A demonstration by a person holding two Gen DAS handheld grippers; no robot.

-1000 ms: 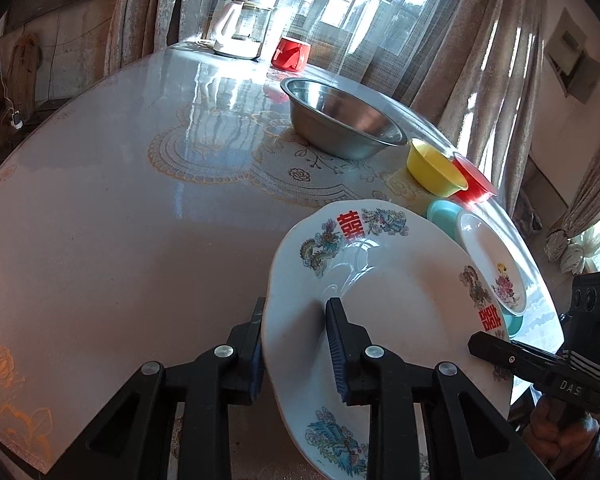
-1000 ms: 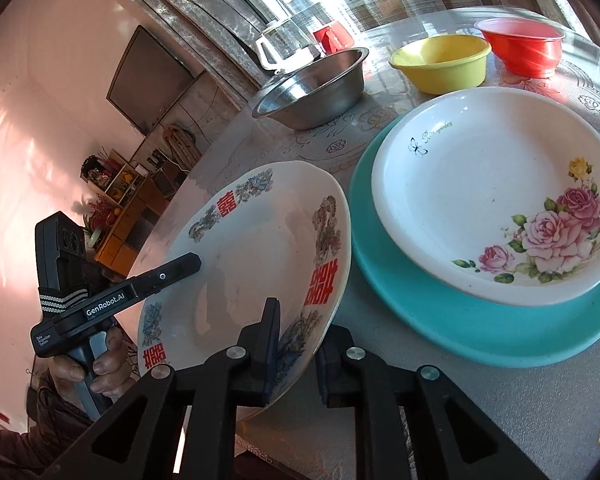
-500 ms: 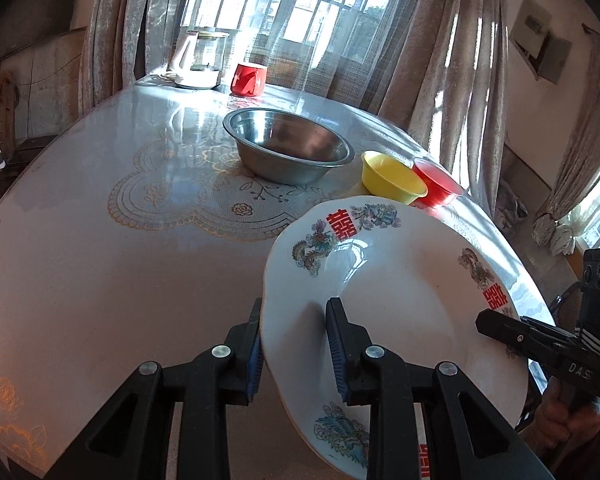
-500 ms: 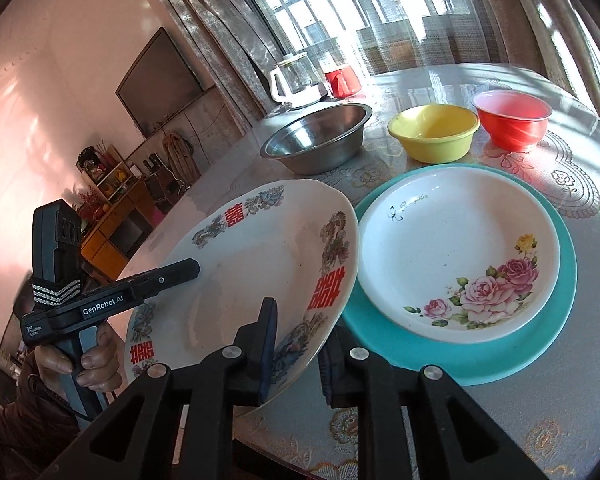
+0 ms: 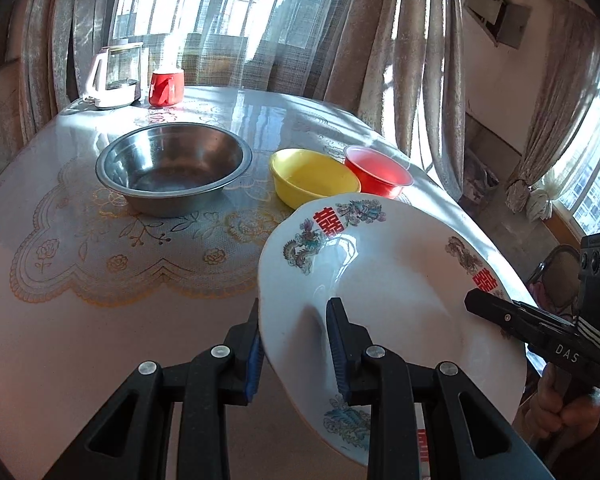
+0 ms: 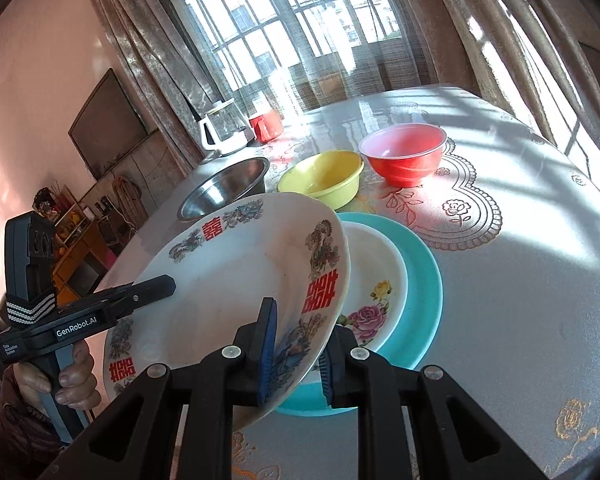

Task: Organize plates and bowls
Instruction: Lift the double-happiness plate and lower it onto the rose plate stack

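Note:
A large white plate with red characters and dragon prints (image 5: 396, 280) (image 6: 236, 280) is held in the air between both grippers. My left gripper (image 5: 296, 344) is shut on its left rim; it also shows in the right wrist view (image 6: 156, 286). My right gripper (image 6: 296, 354) is shut on the opposite rim and shows in the left wrist view (image 5: 484, 306). The plate hangs tilted, partly over a white rose plate (image 6: 374, 292) that lies on a teal plate (image 6: 420, 300). A steel bowl (image 5: 172, 168), a yellow bowl (image 5: 312, 178) and a red bowl (image 5: 376, 176) stand beyond.
A white kettle (image 5: 116, 76) and a red mug (image 5: 166, 88) stand at the table's far edge by the curtains. The round table (image 5: 80, 280) has a lace-pattern cover. A TV and shelves (image 6: 108, 128) line the left wall.
Both grippers have lifted the large plate higher and moved it over the edge of the stacked rose and teal plates. The views now tilt up toward the windows.

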